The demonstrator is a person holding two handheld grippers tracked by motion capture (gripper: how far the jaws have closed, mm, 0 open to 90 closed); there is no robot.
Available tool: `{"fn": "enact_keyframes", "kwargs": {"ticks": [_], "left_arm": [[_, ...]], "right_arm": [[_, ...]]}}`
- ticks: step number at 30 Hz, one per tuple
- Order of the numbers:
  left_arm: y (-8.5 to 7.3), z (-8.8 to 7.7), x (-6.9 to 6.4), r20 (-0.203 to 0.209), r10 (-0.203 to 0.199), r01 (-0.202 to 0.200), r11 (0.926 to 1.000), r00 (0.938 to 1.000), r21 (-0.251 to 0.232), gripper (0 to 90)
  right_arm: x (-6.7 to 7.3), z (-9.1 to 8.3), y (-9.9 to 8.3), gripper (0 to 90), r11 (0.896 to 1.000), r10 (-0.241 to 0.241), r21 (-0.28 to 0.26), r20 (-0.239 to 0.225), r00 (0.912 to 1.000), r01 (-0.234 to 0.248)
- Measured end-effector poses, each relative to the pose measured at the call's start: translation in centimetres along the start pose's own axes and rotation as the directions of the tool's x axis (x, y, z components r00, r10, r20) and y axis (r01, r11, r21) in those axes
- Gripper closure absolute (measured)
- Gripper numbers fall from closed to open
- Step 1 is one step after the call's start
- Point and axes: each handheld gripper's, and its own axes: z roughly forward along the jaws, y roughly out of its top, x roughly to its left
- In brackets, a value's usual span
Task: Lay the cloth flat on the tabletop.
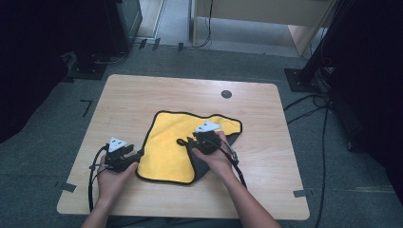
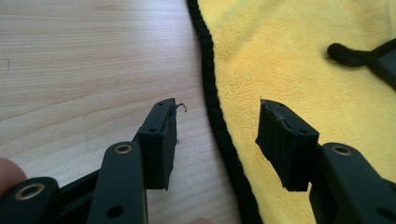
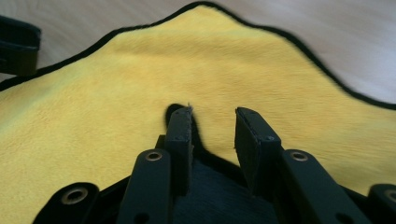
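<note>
A yellow cloth with a black hem lies flat on the wooden table. Its near right corner is folded over, showing a dark grey underside. My left gripper rests at the cloth's left edge. In the left gripper view its jaws stand open astride the black hem, pads clear of it. My right gripper sits over the folded corner, open. In the right gripper view the dark flap lies under the jaws, yellow cloth ahead.
A small black round disc sits in the tabletop near the far edge. Bare wood surrounds the cloth on all sides. Cables trail on the carpet to the right, and dark stands flank the table.
</note>
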Motion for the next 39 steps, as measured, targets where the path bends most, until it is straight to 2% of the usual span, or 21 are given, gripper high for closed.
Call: {"fn": "enact_keyframes", "kwargs": {"ticks": [2, 5, 8, 10, 14, 17, 20, 23, 30, 36, 39], "left_arm": [[-0.5, 0.1, -0.1, 0.004, 0.021, -0.021, 0.9996, 0.9998, 0.021, 46.8], [-0.6, 0.1, -0.3, 0.008, 0.042, -0.042, 0.9987, 0.9991, 0.030, 45.0], [-0.7, 0.0, -0.5, 0.002, 0.053, -0.053, 0.9981, 0.9986, 0.031, 44.6], [-0.7, 0.0, -0.5, 0.004, 0.057, -0.057, 0.9978, 0.9984, 0.034, 44.6], [-0.8, -0.1, -0.2, 0.019, 0.034, -0.034, 0.9990, 0.9993, 0.028, 44.6], [-0.8, -0.1, -0.1, 0.024, 0.026, -0.027, 0.9993, 0.9994, 0.026, 44.3], [-0.8, -0.1, -0.2, 0.024, 0.029, -0.030, 0.9992, 0.9993, 0.028, 42.2], [-0.8, -0.1, -0.2, 0.024, 0.034, -0.035, 0.9990, 0.9991, 0.029, 37.1], [-0.7, -0.3, 0.0, 0.029, 0.020, -0.020, 0.9997, 0.9994, 0.017, 28.3], [-0.7, -0.4, 0.0, 0.021, 0.011, -0.012, 0.9998, 0.9997, 0.013, 26.5], [-0.7, -0.4, 0.1, 0.019, 0.008, -0.009, 0.9999, 0.9998, 0.014, 26.5]], "right_arm": [[0.8, 1.2, -0.2, 65.3, 1.000, -0.007, 0.026, -0.029, 0.9995, 0.008], [1.4, 2.5, -0.5, 67.0, 0.998, -0.029, 0.063, -0.017, 0.9995, 0.030], [1.7, 3.1, -1.0, 79.6, 0.995, -0.037, 0.094, 0.036, 0.9987, 0.034], [1.6, 2.8, -1.2, 84.4, 0.996, -0.032, 0.081, 0.036, 0.9988, 0.029], [1.4, 0.6, -1.5, 86.5, 0.999, -0.012, 0.048, 0.058, 0.9982, 0.009], [1.0, -1.8, -2.3, 86.6, 1.000, -0.012, 0.024, 0.084, 0.9964, 0.010], [0.6, -4.5, -3.5, 86.7, 1.000, 0.005, -0.003, 0.113, 0.9936, -0.004], [0.0, -7.1, -5.6, 86.9, 0.999, 0.031, -0.018, 0.144, 0.9892, -0.029], [-1.2, -11.8, -9.8, 87.3, 0.995, 0.102, -0.004, 0.194, 0.9757, -0.103], [-1.6, -14.7, -13.4, 87.5, 0.989, 0.126, 0.054, 0.223, 0.9667, -0.141], [-1.7, -15.8, -14.7, 87.4, 0.984, 0.151, 0.059, 0.227, 0.9621, -0.169]]}}
